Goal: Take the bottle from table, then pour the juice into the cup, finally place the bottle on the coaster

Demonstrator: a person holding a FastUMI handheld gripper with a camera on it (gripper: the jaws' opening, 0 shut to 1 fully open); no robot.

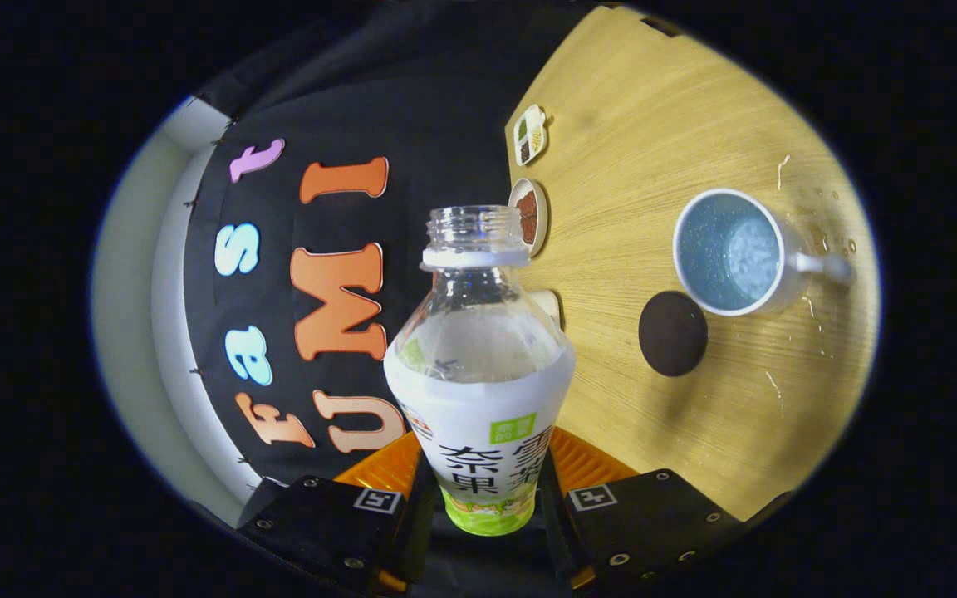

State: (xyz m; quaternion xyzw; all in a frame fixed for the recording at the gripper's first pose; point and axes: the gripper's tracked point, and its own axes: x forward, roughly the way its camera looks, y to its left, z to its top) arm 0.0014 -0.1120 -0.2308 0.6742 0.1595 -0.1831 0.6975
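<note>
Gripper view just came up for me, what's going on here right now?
A hand-held claw is shut on an uncapped bottle, its two fingers pressing the labelled lower body. The view is rolled sideways, so the bottle looks lifted and turned. Beyond it on the wooden table stand a white cup with liquid inside and a dark round coaster beside it, bare. Droplets lie around the cup.

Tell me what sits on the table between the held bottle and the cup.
The dark round coaster lies between the bottle, clamped in the gripper, and the cup, close beside the cup.
</note>
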